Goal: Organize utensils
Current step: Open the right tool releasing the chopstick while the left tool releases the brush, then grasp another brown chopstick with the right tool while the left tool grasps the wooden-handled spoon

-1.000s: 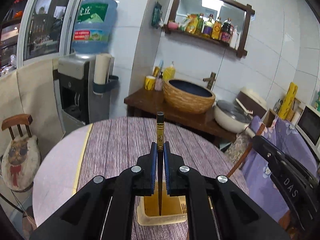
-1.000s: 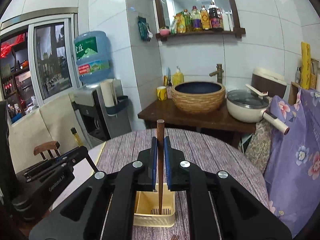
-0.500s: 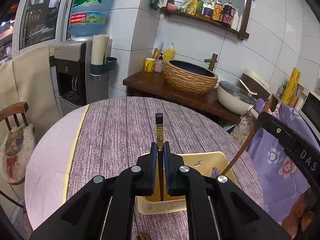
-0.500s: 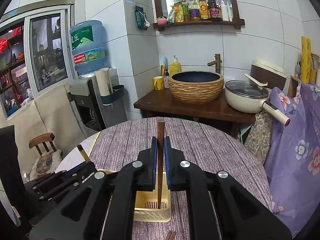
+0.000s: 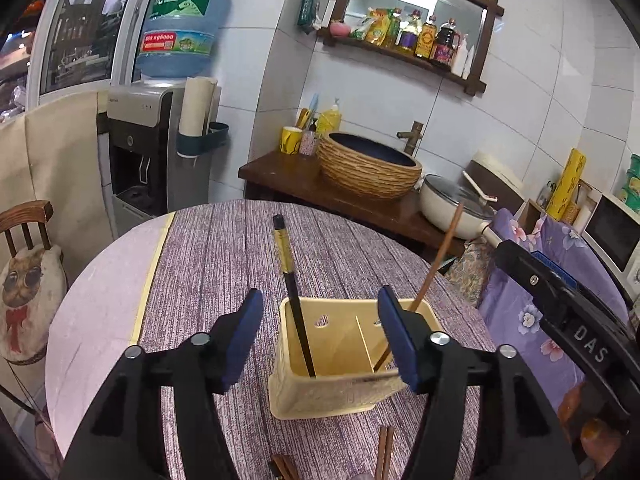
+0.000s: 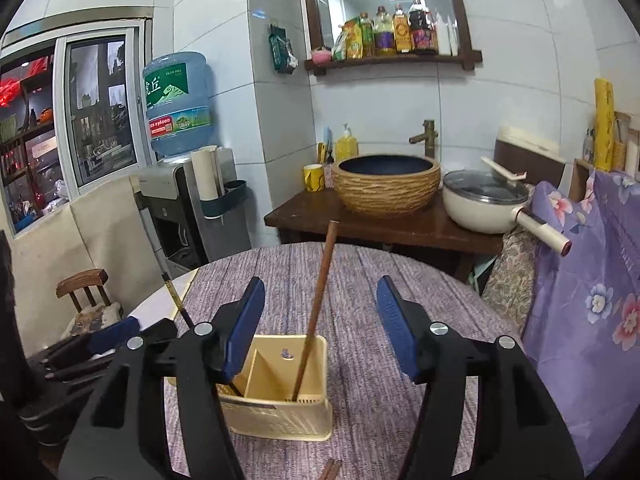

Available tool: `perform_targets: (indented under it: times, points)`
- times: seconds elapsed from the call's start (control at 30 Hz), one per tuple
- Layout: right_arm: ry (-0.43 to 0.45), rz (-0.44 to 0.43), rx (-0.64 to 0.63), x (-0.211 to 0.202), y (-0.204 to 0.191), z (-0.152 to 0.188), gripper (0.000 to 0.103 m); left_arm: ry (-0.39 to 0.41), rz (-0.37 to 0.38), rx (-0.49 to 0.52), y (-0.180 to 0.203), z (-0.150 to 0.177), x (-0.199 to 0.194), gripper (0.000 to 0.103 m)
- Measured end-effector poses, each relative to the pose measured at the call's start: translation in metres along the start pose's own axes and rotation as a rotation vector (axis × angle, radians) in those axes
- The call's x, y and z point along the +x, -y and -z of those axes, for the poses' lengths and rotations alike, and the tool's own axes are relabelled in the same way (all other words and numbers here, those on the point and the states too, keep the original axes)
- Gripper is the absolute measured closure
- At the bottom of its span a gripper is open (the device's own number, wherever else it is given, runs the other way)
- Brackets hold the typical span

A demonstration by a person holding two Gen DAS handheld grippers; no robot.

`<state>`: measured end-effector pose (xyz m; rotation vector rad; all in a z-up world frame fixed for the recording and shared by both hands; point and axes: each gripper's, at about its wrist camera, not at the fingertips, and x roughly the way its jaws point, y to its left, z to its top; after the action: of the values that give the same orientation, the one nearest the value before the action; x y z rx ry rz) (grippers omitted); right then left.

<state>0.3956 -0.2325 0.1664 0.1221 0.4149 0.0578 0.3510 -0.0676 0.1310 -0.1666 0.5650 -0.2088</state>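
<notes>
Left tool [image 5: 320, 334]: jaws opening, pads clear of everything. Black chopstick with gold band [image 5: 289, 276] stands between them untouched, lower end in the left compartment of the yellow utensil holder [image 5: 332, 400], leaning up and slightly left.

Right tool [image 6: 320, 330]: jaws opening too, nothing pressed between the pads. Brown wooden chopstick [image 6: 318, 300] stands free in the gap, lower end in the holder's [image 6: 280, 416] right compartment, top tilted to the right in this view.

Holder has a centre divider, one chopstick per side. It sits on the round table [image 5: 224, 252] with the purple striped cloth, just in front of both tools.

More brown chopsticks [image 5: 384, 452] lie flat on the cloth near the holder's front edge, partly cut off by the frame; a few tips show in the right wrist view [image 6: 332, 468].

Each tool shows up at the edge of the other's view: right one [image 5: 560, 300] on the right side, left one [image 6: 116, 332] on the left.
</notes>
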Motion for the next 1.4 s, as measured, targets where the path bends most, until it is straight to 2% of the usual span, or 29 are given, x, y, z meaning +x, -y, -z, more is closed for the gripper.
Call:
perform_targets:
  times: [0.07,0.13,0.23,0.33,0.43,0.53,0.67,0.73,0.83,0.93,1.03,1.27,1.4]
  points:
    - [0.001,0.004,-0.017,-0.009,0.002,0.009,0.032,0.037,0.006,0.023,0.0,0.01,-0.015,0.028]
    - [-0.014,-0.005,-0.022,-0.017,0.005,0.022,0.026,0.069,0.003,0.045,0.0,0.023,-0.027,0.014]
    - [-0.061,-0.021,-0.046,-0.024,0.007,0.049,0.026,0.065,-0.013,0.072,-0.006,0.047,-0.037,0.006]
    - [-0.127,-0.017,-0.067,-0.026,0.01,0.08,0.026,0.026,-0.078,0.074,-0.018,0.073,-0.037,0.006]
    - [-0.201,-0.01,-0.082,-0.026,0.011,0.111,0.026,-0.06,-0.12,0.096,-0.029,0.1,-0.031,0.006]
    - [-0.228,-0.006,-0.109,-0.03,0.007,0.136,0.026,-0.117,-0.152,0.112,-0.037,0.121,-0.029,0.006]
    - [-0.265,0.006,-0.132,-0.035,0.003,0.17,0.026,-0.166,-0.128,0.08,-0.045,0.142,-0.033,0.008]
    - [-0.3,0.006,-0.123,-0.033,0.005,0.183,0.026,-0.197,-0.124,0.069,-0.047,0.152,-0.032,0.018]
    - [-0.337,0.027,-0.098,-0.03,0.011,0.199,0.028,-0.245,-0.115,0.062,-0.05,0.166,-0.031,0.027]
    - [-0.392,0.032,-0.048,-0.022,0.02,0.209,0.038,-0.258,-0.121,0.063,-0.051,0.177,-0.033,0.032]
    - [-0.446,-0.008,0.02,-0.014,0.022,0.217,0.046,-0.28,-0.112,0.055,-0.05,0.184,-0.031,0.037]
    - [-0.513,-0.022,0.078,0.004,0.01,0.228,0.068,-0.295,-0.103,0.064,-0.044,0.191,-0.029,0.041]
    - [-0.526,-0.021,0.122,0.012,0.01,0.226,0.073,-0.296,-0.103,0.074,-0.039,0.193,-0.028,0.041]
